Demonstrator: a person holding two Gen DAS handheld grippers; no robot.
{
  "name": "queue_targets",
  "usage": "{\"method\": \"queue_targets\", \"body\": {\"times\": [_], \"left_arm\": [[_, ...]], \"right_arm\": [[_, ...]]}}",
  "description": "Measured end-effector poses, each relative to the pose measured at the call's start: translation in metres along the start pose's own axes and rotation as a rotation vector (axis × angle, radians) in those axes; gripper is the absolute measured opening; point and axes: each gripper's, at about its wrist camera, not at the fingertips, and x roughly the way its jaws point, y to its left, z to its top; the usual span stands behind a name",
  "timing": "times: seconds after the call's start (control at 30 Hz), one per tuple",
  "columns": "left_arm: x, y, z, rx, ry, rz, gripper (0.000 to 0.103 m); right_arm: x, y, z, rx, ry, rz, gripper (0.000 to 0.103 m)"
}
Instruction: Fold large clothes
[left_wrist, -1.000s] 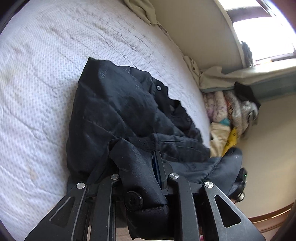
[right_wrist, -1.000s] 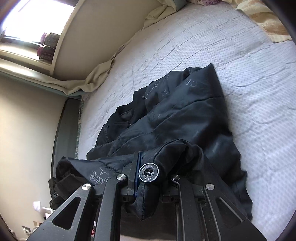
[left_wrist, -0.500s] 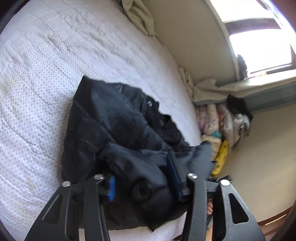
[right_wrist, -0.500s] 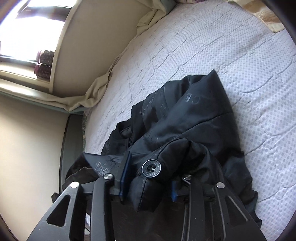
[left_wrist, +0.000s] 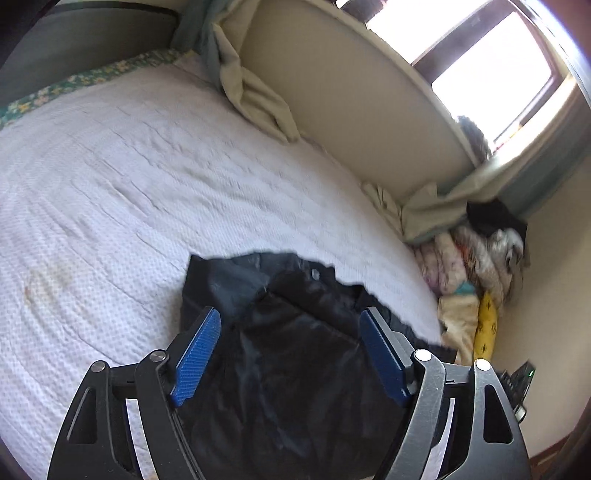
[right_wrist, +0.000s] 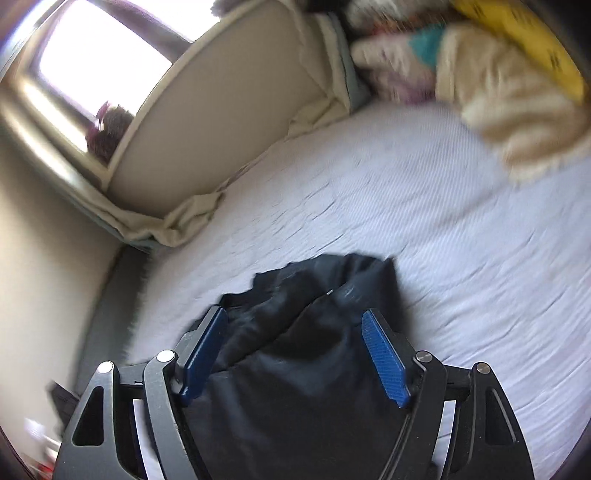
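A black jacket (left_wrist: 295, 332) lies bunched on the white bedspread (left_wrist: 129, 184) near the bed's edge. My left gripper (left_wrist: 290, 319) hovers just above it, jaws wide apart and still opening; the blue pads (left_wrist: 197, 354) stand clear of the cloth, which lies below and between them. In the right wrist view the same jacket (right_wrist: 295, 354) lies under my right gripper (right_wrist: 293, 317), whose jaws are also opening, its blue pads (right_wrist: 384, 358) pressing on nothing. The near part of the jacket is hidden behind both grippers' frames.
A pile of folded clothes (left_wrist: 476, 266) with a yellow item sits beside the bed under the window (left_wrist: 491, 70). A beige sheet (left_wrist: 255, 99) hangs bunched along the wall side. The white bedspread (right_wrist: 461, 240) stretches wide beyond the jacket; more clothes (right_wrist: 498, 74) lie at its far right.
Both grippers were shut on folds of the jacket; both have let go, spread their jaws wide and lifted and tilted upward. The jacket has dropped onto the bed.
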Motion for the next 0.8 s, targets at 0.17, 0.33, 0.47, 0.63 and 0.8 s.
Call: {"method": "queue_targets", "body": {"times": [0.17,0.33,0.47,0.63,0.8], "left_arm": [[0.035,-0.001,-0.007,0.022,0.08,0.036,0.081],[0.055,0.002,-0.009,0.01,0.095,0.045,0.079],[0.064,0.009,-0.011,-0.042,0.11,0.005,0.056],[0.061,0.0,-0.013,-0.018,0.109,-0.019,0.016],[0.039,-0.006,-0.016,0.014,0.099,-0.013,0.011]], "right_arm": [[0.012,0.009,-0.005,-0.128,0.016,-0.113,0.074],[0.032,0.0,-0.009,-0.137,0.057,-0.141,0.074],[0.047,-0.005,-0.012,-0.117,0.095,-0.122,0.069],[0.057,0.0,-0.015,-0.148,0.135,-0.106,0.03],[0.041,0.011,-0.016,-0.168,0.137,-0.082,0.015]]}}
